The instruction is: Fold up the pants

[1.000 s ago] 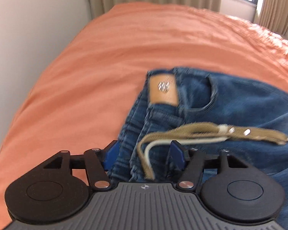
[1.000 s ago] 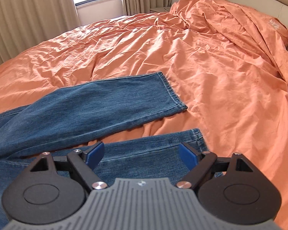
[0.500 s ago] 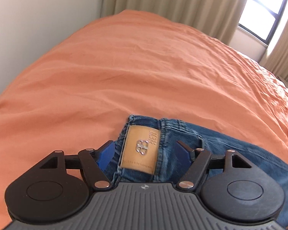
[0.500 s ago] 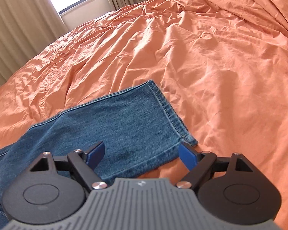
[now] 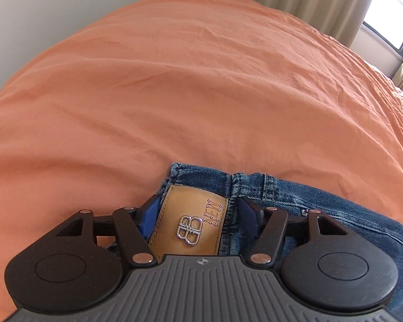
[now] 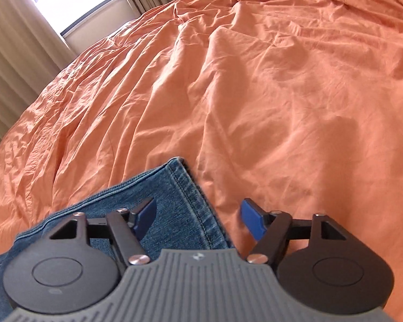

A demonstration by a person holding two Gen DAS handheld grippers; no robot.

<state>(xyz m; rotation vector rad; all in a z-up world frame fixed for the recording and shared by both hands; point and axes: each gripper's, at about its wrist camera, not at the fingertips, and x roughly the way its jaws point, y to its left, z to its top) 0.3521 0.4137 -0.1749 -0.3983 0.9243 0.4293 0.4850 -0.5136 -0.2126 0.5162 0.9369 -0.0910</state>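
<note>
Blue jeans lie on an orange bed. In the left wrist view their waistband (image 5: 255, 185) with a tan leather patch (image 5: 190, 225) sits between the blue pads of my left gripper (image 5: 198, 214), which is open around the patch. In the right wrist view a leg hem (image 6: 190, 196) lies between the pads of my right gripper (image 6: 198, 216), which is open with the left pad over the denim and the right pad over the sheet.
The orange bedsheet (image 5: 201, 94) spreads out ahead of both grippers, smooth on the left and wrinkled in the right wrist view (image 6: 255, 94). A wall (image 5: 53, 5) stands at the left, curtains (image 6: 18, 53) and a window (image 6: 75, 2) behind.
Both grippers have moved forward and down over the jeans. The left now straddles the waistband patch; the right moved from the near leg to the far leg's hem. Both stayed open.
</note>
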